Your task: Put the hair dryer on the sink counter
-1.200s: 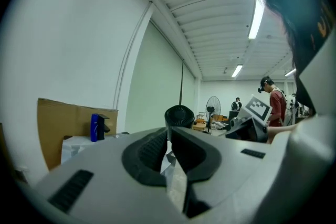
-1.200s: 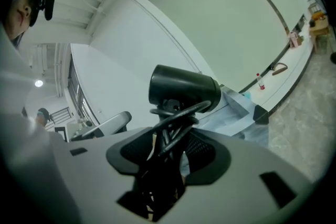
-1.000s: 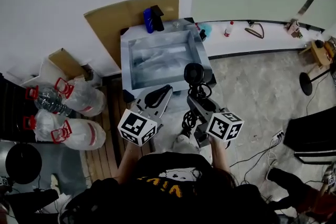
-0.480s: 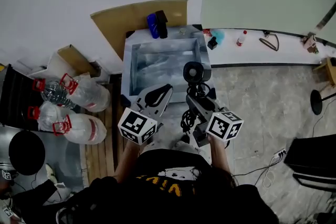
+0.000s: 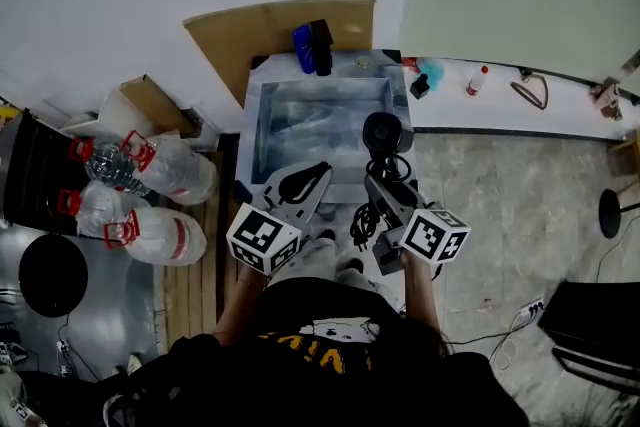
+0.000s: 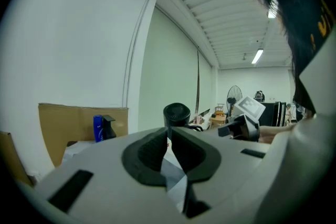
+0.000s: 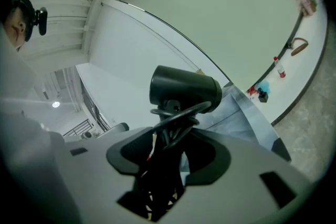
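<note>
The black hair dryer stands upright in my right gripper, which is shut on its handle, with the black cord bunched around the handle. The dryer's head hangs over the front right part of the steel sink. In the right gripper view the dryer rises from between the jaws of the right gripper. My left gripper hovers at the sink's front edge, left of the dryer, shut and empty. In the left gripper view the left gripper points toward the dryer head.
A blue bottle and a black item stand on the counter behind the basin, in front of a cardboard sheet. Large water bottles lie on the floor at the left. A white ledge with small items runs to the right.
The sink has come nearer and lower in the head view. The dryer head now hangs over the sink's front right part. Both grippers keep their hold and spacing.
</note>
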Motion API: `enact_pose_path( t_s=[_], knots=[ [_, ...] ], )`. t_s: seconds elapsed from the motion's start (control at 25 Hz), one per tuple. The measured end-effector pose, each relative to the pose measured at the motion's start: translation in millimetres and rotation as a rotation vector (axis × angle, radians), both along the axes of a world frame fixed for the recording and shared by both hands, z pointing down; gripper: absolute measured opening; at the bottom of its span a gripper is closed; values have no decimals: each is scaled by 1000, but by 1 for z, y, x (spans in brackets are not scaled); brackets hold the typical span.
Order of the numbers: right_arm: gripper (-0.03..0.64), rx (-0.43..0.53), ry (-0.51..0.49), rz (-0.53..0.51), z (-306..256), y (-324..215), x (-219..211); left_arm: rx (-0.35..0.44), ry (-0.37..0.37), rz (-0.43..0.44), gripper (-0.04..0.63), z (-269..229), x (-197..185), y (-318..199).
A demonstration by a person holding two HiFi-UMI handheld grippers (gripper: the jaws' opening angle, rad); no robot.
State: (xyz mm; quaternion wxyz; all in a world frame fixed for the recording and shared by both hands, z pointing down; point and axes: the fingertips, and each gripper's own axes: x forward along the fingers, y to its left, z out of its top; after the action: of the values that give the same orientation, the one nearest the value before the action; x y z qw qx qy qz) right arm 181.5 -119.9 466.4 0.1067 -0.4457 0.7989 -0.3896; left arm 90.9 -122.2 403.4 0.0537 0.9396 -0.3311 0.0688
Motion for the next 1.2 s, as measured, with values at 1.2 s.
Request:
enact_pose_path(
  t_s=[1.2],
  knots=[
    [184,-173,144,271,77,-293,59,-44,7,149,26,20,-33,-157]
  ],
)
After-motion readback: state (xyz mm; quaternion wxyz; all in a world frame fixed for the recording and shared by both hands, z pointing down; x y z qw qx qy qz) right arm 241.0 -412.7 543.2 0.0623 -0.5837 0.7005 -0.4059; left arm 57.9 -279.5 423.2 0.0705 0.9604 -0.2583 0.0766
